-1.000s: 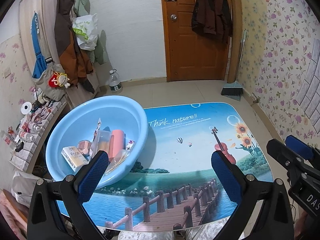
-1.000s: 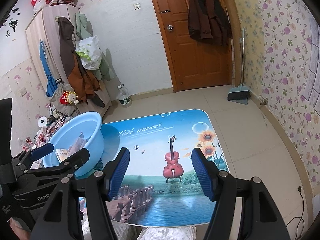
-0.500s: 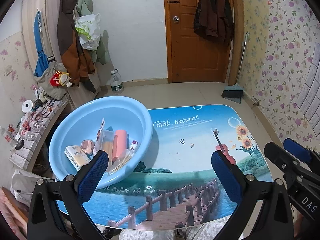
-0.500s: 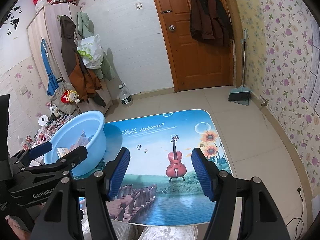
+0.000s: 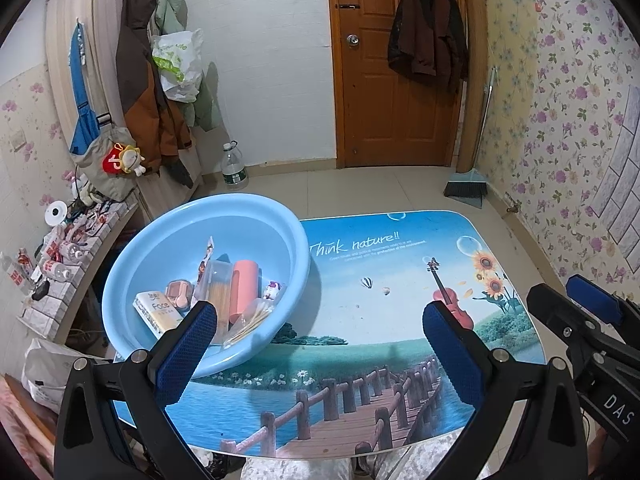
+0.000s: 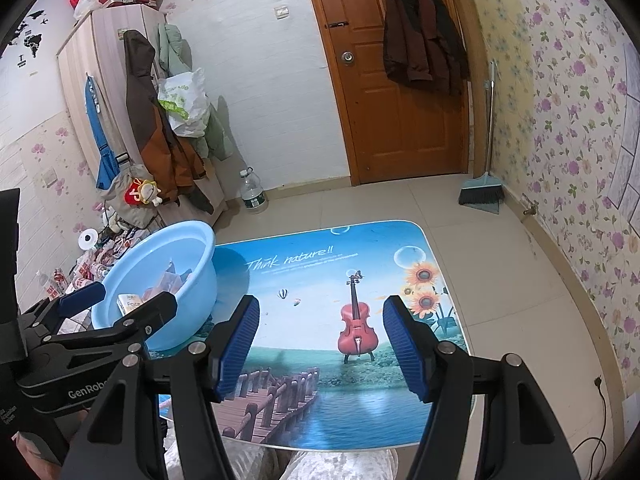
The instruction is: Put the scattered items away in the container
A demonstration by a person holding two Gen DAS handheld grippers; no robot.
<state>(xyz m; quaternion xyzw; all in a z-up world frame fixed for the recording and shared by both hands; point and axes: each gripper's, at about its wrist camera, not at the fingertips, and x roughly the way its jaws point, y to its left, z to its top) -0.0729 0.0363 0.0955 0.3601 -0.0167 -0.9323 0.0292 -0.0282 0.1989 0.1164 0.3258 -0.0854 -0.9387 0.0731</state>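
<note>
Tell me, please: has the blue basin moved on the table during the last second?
Cannot tell. In the left wrist view the basin keeps its place beside the words printed on the table, its rim overhanging the left edge as before; only the camera shifted slightly.

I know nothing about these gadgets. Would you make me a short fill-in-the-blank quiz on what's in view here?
1. The small items lie inside a light ____ basin.
2. The instrument printed on the tabletop is a red ____.
3. The left tool and the right tool both have their jaws ____, holding nothing.
4. The pack in the basin reads "____".

Missing words: blue; violin; open; Face
</note>
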